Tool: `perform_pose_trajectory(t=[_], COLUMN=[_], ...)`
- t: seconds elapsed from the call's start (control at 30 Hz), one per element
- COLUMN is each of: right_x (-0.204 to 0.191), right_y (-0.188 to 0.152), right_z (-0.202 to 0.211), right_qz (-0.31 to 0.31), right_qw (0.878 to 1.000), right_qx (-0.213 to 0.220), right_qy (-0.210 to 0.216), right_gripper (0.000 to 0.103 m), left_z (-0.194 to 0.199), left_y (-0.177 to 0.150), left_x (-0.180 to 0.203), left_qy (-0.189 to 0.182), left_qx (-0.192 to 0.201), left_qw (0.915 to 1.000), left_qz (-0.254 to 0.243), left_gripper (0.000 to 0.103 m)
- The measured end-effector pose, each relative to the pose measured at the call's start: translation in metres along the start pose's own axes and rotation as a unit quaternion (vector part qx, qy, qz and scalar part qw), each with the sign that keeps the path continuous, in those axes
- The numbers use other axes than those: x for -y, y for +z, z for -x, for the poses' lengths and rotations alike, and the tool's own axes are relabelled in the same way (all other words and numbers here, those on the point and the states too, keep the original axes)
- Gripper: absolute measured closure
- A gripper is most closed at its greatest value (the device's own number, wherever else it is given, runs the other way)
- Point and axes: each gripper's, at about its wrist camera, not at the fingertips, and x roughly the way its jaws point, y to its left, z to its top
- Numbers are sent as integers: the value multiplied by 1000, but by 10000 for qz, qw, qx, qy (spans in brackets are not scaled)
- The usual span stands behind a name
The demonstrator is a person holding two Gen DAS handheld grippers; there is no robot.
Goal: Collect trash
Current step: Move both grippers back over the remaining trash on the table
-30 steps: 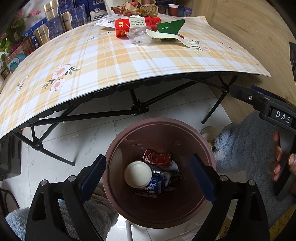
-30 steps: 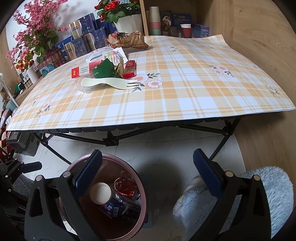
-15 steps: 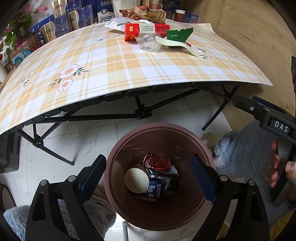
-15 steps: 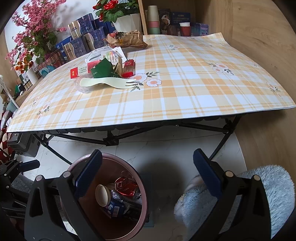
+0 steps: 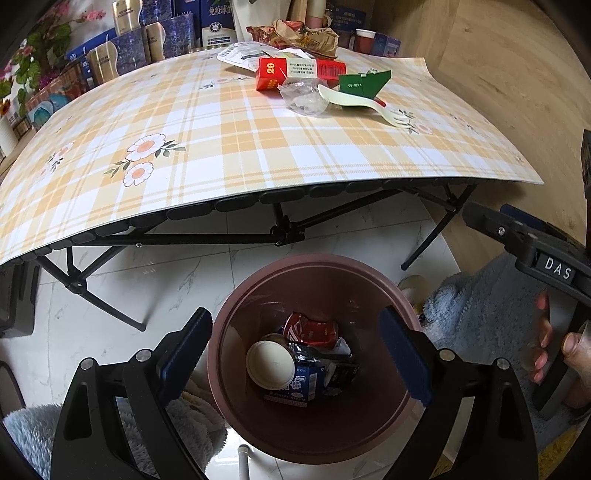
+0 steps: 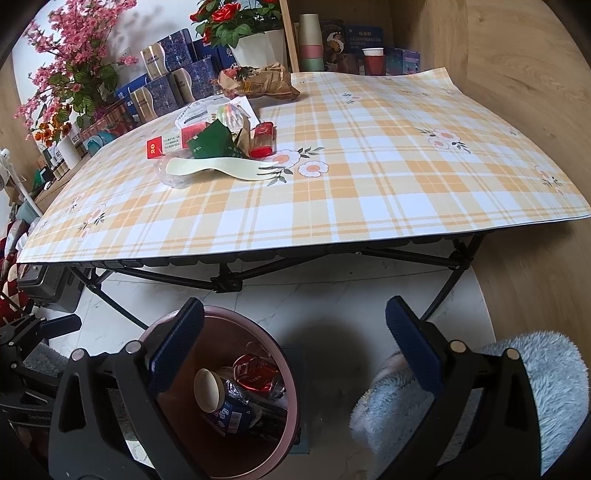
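A brown trash bin stands on the floor in front of the table. Inside lie a paper cup, a crushed red can and a blue carton. My left gripper hangs open right over the bin, holding nothing. My right gripper is open and empty, to the right of the bin. On the table lie a red box, a clear plastic wrapper, a cream plastic fork, a green paper piece and a brown crumpled bag.
The folding table with a plaid cloth has black crossed legs. Boxes and flower pots line its far side. A person's fluffy blue slippers stand right of the bin. Wooden wall at right.
The left gripper has risen a little over the bin, bringing more of the table into view. The paper cup has settled among the trash in the bin. The right gripper barely moved.
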Motion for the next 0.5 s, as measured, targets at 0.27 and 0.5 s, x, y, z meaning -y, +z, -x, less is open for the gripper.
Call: perform_pose_trajectory(t=[0.27,0.5], right_x=[-1,5], right_y=[7,32], right_z=[5,17], right_qz=[96,190], right_qw=[9999,9988], right_qx=[125,411], right_qy=[67,187], right_gripper=[6,6], left_z=[9,33], left_y=[4,11], left_x=[-1,-19], left_qy=[-39,-206], left_qx=[240,822], left_qw=[9996,9945], left_qz=[111,610], left_gripper=[13,13])
